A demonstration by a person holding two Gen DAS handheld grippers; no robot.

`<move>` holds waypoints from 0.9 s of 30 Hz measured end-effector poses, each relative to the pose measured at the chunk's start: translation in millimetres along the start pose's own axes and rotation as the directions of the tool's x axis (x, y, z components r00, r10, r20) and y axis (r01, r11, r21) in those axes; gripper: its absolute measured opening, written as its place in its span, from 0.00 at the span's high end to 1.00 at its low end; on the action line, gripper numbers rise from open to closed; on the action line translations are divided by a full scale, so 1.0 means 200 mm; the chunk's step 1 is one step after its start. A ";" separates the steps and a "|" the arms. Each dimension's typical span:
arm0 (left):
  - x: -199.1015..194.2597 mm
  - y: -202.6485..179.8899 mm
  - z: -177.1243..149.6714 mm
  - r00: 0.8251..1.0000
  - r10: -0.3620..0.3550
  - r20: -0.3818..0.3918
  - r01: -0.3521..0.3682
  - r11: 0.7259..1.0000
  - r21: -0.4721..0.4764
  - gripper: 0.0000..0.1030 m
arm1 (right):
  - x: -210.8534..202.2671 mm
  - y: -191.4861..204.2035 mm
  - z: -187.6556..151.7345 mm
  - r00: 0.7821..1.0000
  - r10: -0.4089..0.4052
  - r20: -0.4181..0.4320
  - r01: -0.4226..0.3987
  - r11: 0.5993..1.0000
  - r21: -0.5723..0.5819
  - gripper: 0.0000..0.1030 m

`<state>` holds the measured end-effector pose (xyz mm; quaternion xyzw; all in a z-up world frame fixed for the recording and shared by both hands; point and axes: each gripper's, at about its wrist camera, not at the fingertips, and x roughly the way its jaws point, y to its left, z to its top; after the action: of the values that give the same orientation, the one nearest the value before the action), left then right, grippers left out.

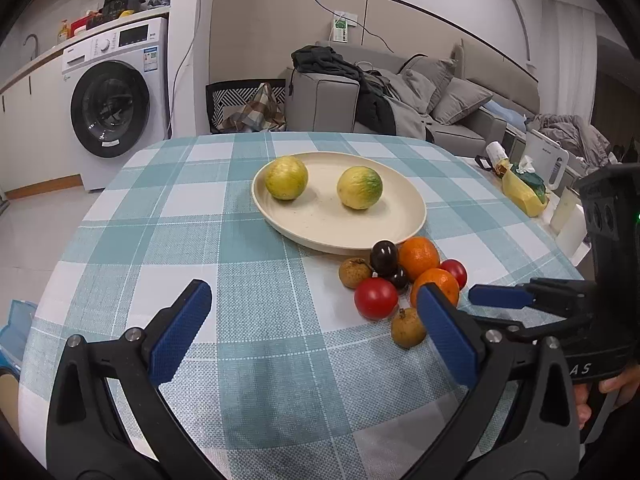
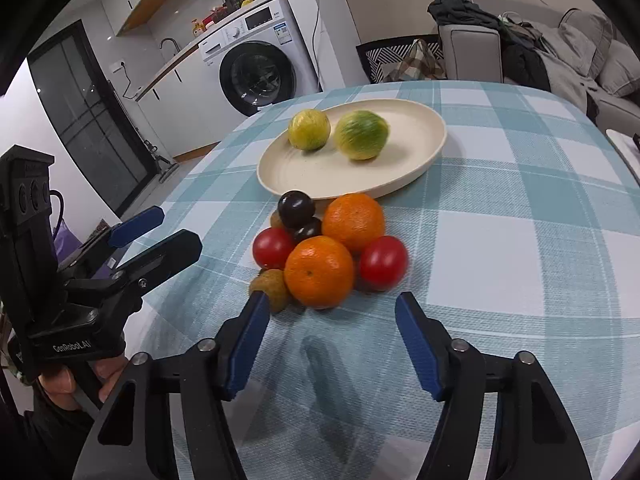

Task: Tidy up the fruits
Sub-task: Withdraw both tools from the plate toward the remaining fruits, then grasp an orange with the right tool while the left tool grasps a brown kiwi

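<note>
A cream plate (image 1: 320,220) (image 2: 320,178) on the checked tablecloth holds two yellow-green round fruits (image 1: 286,178) (image 1: 359,188). Just in front of it lies a pile: two oranges (image 2: 353,222) (image 2: 319,272), two red tomatoes (image 2: 273,248) (image 2: 383,263), two dark plums (image 2: 296,209) and brown longans (image 2: 274,286). My right gripper (image 2: 332,300) is open just short of the near orange, nothing between its blue pads. My left gripper (image 1: 314,292) stands wide open and empty over bare cloth, left of the pile; its right finger hides part of an orange (image 1: 442,280).
A yellow bag (image 1: 524,192), tissues and a white kettle (image 1: 546,160) crowd the table's right edge. Beyond the table stand a washing machine (image 1: 116,108), a chair (image 1: 248,104) and a grey sofa (image 1: 420,92). A hand (image 2: 60,384) holds the left gripper.
</note>
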<state>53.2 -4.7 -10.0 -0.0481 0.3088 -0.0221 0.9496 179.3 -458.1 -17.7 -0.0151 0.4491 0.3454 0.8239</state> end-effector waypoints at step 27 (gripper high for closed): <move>0.02 0.01 0.00 1.000 -0.021 -0.019 0.021 1.000 -0.016 0.01 | 0.01 0.00 0.03 0.999 0.046 0.012 -0.047 0.989 0.140 0.62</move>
<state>56.7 -2.6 -13.4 -0.0588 0.3175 -0.0302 0.9460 183.9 -455.4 -15.8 0.0548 0.4689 0.3323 0.8165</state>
